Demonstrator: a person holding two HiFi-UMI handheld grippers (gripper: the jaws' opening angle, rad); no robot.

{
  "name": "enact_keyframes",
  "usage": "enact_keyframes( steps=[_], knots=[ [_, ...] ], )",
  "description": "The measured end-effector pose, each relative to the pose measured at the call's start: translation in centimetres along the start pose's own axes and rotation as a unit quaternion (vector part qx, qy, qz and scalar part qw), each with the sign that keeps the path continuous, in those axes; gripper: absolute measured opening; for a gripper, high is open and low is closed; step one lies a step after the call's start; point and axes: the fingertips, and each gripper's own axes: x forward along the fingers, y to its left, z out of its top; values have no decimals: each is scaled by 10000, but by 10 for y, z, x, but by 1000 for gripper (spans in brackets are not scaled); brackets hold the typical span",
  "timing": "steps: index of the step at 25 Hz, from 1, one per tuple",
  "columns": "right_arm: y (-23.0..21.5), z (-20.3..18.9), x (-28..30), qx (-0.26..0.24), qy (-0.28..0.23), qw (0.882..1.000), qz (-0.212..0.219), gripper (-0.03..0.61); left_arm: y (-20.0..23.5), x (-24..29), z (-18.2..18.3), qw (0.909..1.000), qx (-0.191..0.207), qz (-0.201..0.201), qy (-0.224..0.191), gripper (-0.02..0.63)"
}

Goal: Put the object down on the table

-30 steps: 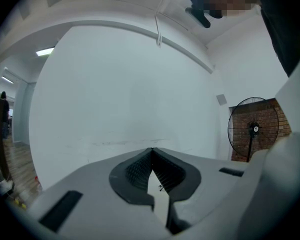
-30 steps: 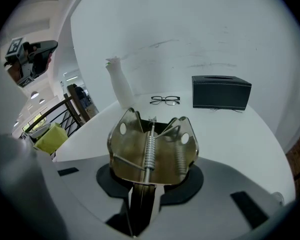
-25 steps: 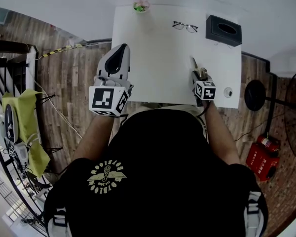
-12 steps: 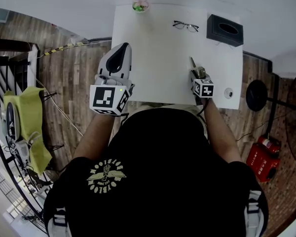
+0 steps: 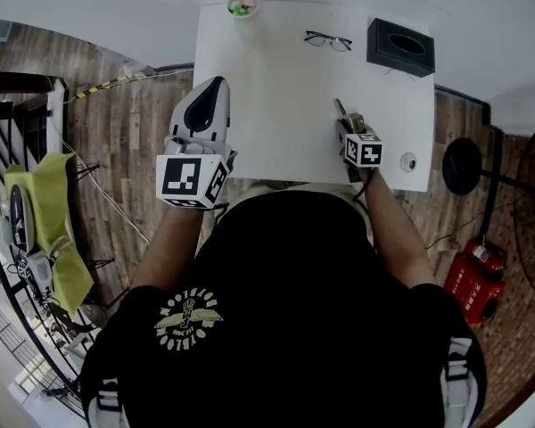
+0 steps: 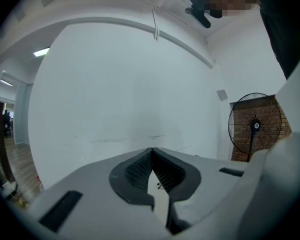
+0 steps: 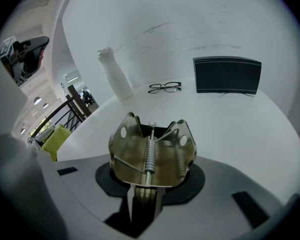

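Standing upright between the pads of the right tongs (image 7: 151, 184), the metal spring clip (image 7: 151, 151) hides their tips, and its lower edge is lost in the dark slot between them. The jaws have just been opening a little, yet the pads sit against the clip's sides and grip it. In the head view only the clip's end pokes out ahead of the tongs, over the front right part of the white surface (image 5: 276, 105). Whether it touches there cannot be told. Farther off lie glasses (image 7: 165, 87), with a black box (image 7: 227, 74) to their right and a white vase (image 7: 115, 76) to their left. A small round thing (image 5: 408, 161) near the right front corner is too small to make out. The left tongs (image 6: 152, 151) are closed tip to tip on nothing, at the surface's left edge.
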Motion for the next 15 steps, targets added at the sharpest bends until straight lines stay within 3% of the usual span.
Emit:
enact_keyframes(
  steps=[7, 15],
  knots=[
    [1, 3, -4, -57, -27, 9999, 154, 213, -5, -3, 2, 10000, -35, 62, -18, 6],
    [2, 19, -21, -420, -186, 9987, 219, 238, -17, 1, 3, 10000, -79, 23, -53, 6]
  ],
)
